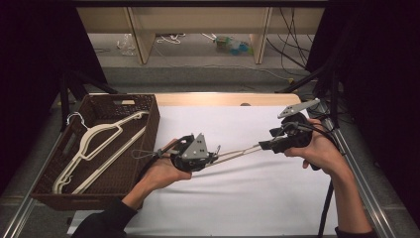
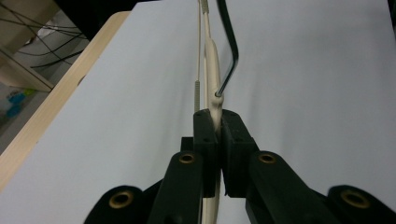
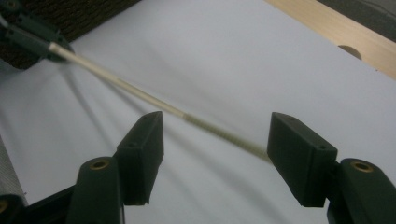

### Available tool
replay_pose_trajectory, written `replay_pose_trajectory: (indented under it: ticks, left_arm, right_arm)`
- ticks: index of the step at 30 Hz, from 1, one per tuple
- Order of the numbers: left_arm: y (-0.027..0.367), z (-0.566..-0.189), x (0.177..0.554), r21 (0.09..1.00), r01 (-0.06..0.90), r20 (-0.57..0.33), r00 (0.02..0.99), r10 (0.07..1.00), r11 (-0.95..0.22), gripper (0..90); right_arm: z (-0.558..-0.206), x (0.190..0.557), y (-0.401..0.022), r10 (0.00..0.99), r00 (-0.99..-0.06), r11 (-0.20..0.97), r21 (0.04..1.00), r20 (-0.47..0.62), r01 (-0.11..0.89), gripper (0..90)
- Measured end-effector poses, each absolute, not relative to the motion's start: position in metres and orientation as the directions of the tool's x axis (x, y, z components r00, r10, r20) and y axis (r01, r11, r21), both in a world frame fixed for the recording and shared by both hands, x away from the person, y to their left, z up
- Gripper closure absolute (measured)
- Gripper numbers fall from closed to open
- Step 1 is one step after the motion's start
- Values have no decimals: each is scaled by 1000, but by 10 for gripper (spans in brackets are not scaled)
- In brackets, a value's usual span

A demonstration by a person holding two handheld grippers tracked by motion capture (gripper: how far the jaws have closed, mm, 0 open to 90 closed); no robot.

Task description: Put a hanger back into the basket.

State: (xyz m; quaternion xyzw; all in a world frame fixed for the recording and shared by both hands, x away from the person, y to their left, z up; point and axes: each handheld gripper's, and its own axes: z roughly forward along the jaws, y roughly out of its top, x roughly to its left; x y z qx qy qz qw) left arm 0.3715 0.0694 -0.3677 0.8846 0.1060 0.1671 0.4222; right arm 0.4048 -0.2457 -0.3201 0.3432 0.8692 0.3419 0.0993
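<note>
**Cream hanger held over the worktop between two hand-held grippers**

A cream clothes hanger (image 1: pixel 237 152) is lifted above the white-covered worktop (image 1: pixel 247 198), its long axis running from the left hand-held gripper (image 1: pixel 214 157) near the middle of the worktop up and across toward the right hand-held gripper (image 1: pixel 265 145) by the right edge. In the left gripper view its metal hook (image 2: pixel 229 56) curves off to one side near the jaws.

The left hand-held gripper is clenched on the hanger: in its own view the two black jaws press on the cream body with no gap (the thin bar passes just beside them). The right hand-held gripper is spread wide; in its own view the hanger's bar (image 3: pixel 140 95) crosses the gap between the jaws, reaching the jaw on that view's right, though whether it touches cannot be told.

At the left edge of the worktop sits a brown woven basket (image 1: pixel 148 124) holding more cream hangers (image 1: pixel 96 148), lying lengthwise along it.
</note>
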Motion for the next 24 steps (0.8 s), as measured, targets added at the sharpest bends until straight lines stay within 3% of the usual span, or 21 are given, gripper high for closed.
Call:
replay_pose_trajectory:
  ticks: [10,15,24]
  left_arm:
    - [97,-349,381,853,251,-10,885,466,-458,859]
    - [113,-336,382,871,332,-129,865,484,-361,859]
    - [149,-299,376,880,410,-244,824,512,-241,859]
  right_arm:
    - [-323,380,-247,641,-767,555,677,24,484,361]
    - [-335,369,-249,645,-764,550,676,30,491,349]
    - [-368,357,-251,652,-757,554,654,43,515,292]
